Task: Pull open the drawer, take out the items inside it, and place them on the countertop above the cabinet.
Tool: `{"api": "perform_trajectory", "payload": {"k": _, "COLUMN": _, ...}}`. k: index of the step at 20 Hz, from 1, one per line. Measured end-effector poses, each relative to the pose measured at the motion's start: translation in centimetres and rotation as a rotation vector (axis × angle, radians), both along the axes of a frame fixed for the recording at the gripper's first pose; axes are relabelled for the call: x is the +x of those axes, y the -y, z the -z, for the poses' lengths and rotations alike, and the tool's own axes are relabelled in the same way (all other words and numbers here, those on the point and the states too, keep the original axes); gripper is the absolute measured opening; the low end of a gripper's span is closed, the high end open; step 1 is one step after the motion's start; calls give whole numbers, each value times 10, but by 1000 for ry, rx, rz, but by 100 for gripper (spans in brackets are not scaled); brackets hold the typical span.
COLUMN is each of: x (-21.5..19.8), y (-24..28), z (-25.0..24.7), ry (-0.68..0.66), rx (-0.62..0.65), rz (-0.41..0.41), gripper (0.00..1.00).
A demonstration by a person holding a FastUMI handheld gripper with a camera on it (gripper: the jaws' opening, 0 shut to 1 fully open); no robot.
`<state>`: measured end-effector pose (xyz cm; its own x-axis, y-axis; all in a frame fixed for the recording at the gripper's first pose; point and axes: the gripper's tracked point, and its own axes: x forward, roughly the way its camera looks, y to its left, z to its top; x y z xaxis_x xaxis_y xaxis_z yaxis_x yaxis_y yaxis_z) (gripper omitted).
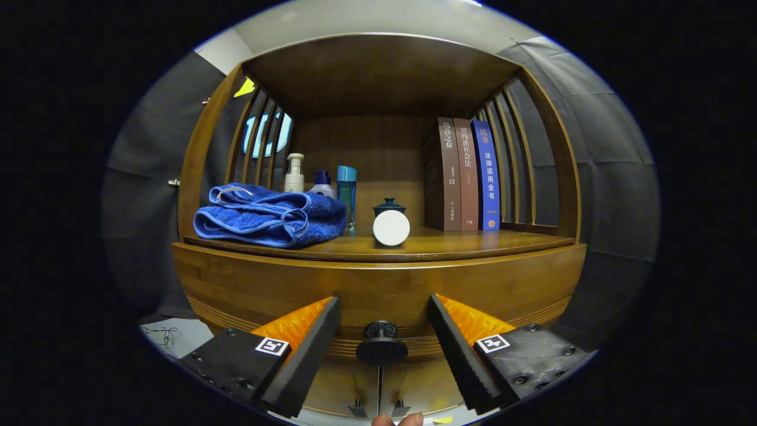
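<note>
Drawer shut; hand-held gripper (383,340) spread wide around its knob.

Drawer front (378,290) sits closed under the desk (473,242) surface, its dark round knob (381,346) in the gap between the two fingers, touching neither as far as I can tell. Jaws well apart, holding nothing. Each finger carries a square black-and-white marker tag. On the desk above: a white round lid-faced jar (391,228) just in front of a dark green lidded cup (388,207); folded blue towel (269,216) to one side, with a pump bottle (294,173), a smaller pump bottle (322,183) and a teal bottle (346,192) behind it; three upright books (467,174) on the other side, spines in Chinese characters. A fingertip (408,420) shows below the gripper.
</note>
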<state>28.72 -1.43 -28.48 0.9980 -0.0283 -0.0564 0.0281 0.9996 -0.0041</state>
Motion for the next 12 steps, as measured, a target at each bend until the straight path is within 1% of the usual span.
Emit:
{"api": "perform_trajectory", "payload": {"k": 5, "x": 2, "y": -1, "z": -2, "ry": 25, "rx": -24, "rz": 2, "gripper": 99}}
{"api": "perform_trajectory", "payload": {"k": 8, "x": 3, "y": 0, "z": -2, "ry": 7, "rx": -18, "rz": 2, "gripper": 99}}
{"api": "perform_trajectory", "payload": {"k": 12, "x": -5, "y": 1, "z": -8, "ry": -26, "rx": 8, "rz": 1, "gripper": 99}}
